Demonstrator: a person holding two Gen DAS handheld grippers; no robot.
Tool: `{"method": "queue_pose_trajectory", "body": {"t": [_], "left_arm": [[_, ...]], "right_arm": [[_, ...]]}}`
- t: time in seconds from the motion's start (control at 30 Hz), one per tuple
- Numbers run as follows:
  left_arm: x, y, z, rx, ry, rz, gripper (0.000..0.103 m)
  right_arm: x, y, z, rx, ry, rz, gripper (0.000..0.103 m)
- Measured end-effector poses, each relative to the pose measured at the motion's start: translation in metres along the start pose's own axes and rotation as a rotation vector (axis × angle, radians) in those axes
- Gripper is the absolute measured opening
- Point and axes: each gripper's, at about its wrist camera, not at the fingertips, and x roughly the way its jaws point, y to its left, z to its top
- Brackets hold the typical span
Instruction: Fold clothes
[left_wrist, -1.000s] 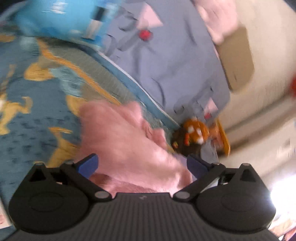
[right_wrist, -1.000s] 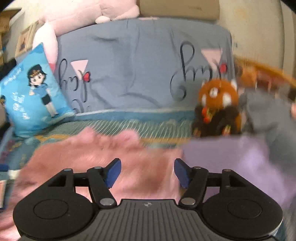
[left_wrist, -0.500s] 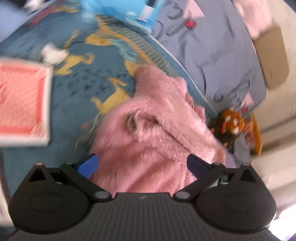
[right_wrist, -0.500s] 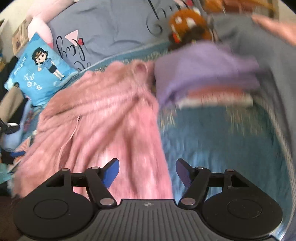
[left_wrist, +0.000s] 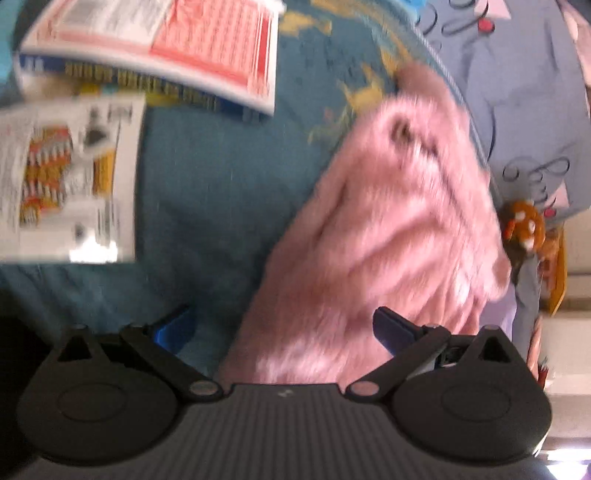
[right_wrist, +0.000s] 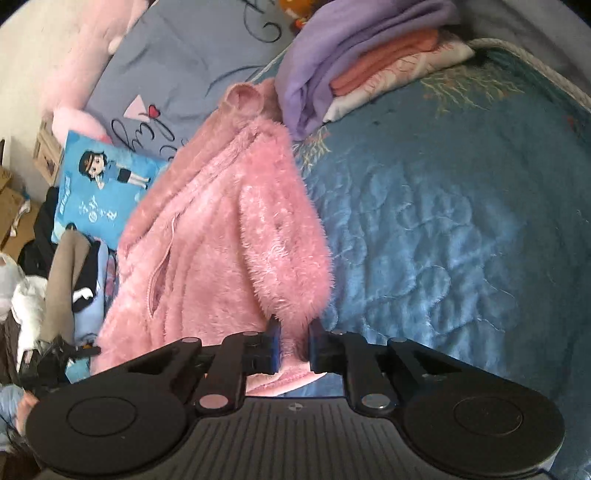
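Note:
A fluffy pink hooded jacket (right_wrist: 221, 229) lies spread on the blue quilted bedspread (right_wrist: 443, 221), hood toward the pillows. My right gripper (right_wrist: 293, 343) is shut on the jacket's near sleeve cuff. In the left wrist view the same jacket (left_wrist: 388, 240) lies ahead, blurred. My left gripper (left_wrist: 284, 328) is open, its jaws wide apart over the jacket's lower edge, holding nothing.
A stack of folded clothes, purple on top (right_wrist: 354, 48), sits at the far side of the bed. A blue cartoon pillow (right_wrist: 99, 184) and grey-blue pillows (right_wrist: 192, 55) lie at the head. Printed boxes (left_wrist: 155, 48) lie left of the jacket. A clothes pile (right_wrist: 44, 280) is at left.
My right gripper has closed from open onto the jacket's sleeve cuff. Both views have swung down toward the near end of the jacket. The left gripper stays open.

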Motion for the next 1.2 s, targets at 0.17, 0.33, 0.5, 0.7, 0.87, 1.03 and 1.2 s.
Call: {"method": "queue_pose_trajectory", "body": {"t": [0.17, 0.33, 0.5, 0.7, 0.87, 1.03, 1.2], "left_arm": [[-0.006, 0.006, -0.010, -0.006, 0.024, -0.167, 0.103], [-0.004, 0.027, -0.017, -0.103, 0.049, -0.360, 0.099], [-0.010, 0.028, -0.021, -0.114, 0.023, -0.469, 0.069], [-0.004, 0.024, -0.021, -0.108, 0.017, -0.419, 0.025], [-0.006, 0.026, -0.024, -0.100, -0.024, -0.387, 0.018], [-0.011, 0.026, -0.027, -0.077, -0.065, -0.360, 0.015], [-0.020, 0.029, -0.034, -0.077, -0.099, -0.367, 0.013]], "right_arm": [[0.001, -0.008, -0.006, 0.053, -0.004, 0.030, 0.021], [0.004, -0.007, -0.006, 0.090, -0.012, 0.082, 0.046], [0.008, -0.013, -0.003, 0.211, -0.023, 0.123, 0.062], [0.007, -0.008, -0.007, 0.242, -0.067, 0.099, 0.062], [0.005, -0.013, -0.010, 0.288, -0.080, 0.022, 0.011], [0.002, -0.031, -0.014, 0.411, -0.085, 0.073, 0.010], [-0.017, -0.019, -0.012, 0.343, -0.100, 0.096, 0.009]]}}
